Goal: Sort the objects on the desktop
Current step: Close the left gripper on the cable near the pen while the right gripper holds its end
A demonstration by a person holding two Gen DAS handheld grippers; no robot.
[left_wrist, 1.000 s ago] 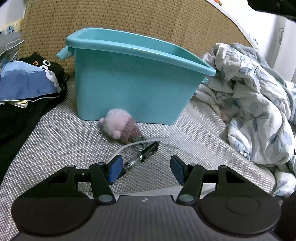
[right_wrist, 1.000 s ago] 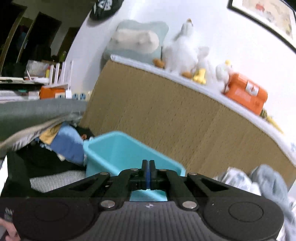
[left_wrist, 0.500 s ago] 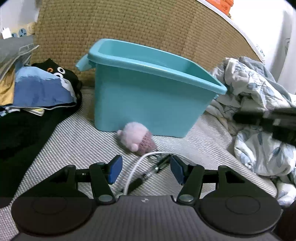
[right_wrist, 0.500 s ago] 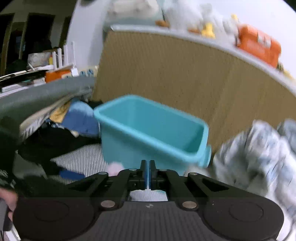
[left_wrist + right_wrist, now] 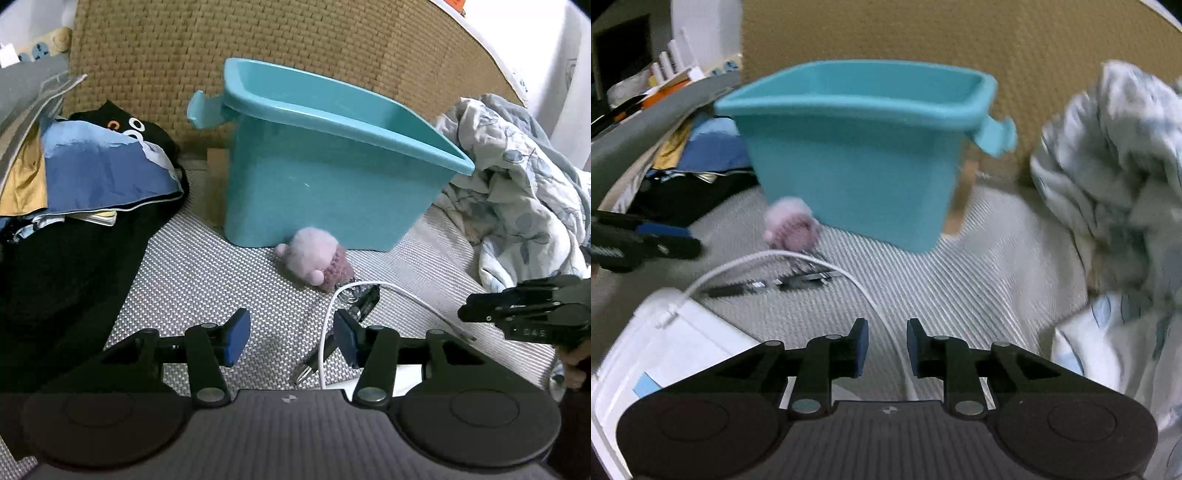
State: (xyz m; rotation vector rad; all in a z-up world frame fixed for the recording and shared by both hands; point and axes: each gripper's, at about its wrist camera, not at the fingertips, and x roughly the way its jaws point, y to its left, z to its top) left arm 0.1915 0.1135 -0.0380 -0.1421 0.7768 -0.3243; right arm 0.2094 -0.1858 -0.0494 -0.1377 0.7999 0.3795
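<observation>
A teal bin (image 5: 332, 184) stands on the woven grey mat, with a pink plush keychain (image 5: 314, 258) at its foot. A white cable (image 5: 332, 314) loops over a black pen (image 5: 365, 299) just in front of the plush. My left gripper (image 5: 291, 334) hovers low over the mat with its jaws closing; no pad presses on anything, and cable and pen lie by its right pad. My right gripper (image 5: 882, 347) points down at the mat, its jaws opening. The cable (image 5: 812, 262) runs between its pads untouched. It leads to a white box (image 5: 665, 350).
A crumpled floral blanket (image 5: 517, 192) fills the right side. Dark and blue clothes (image 5: 92, 166) pile up at the left. A woven headboard (image 5: 184, 55) rises behind the bin. In the right wrist view, the left gripper (image 5: 646, 243) shows at the left edge.
The right gripper has tipped down from the wall toward the mat and its shut jaws have parted. The left gripper has shifted left, narrowed slightly, and now sees the right gripper.
</observation>
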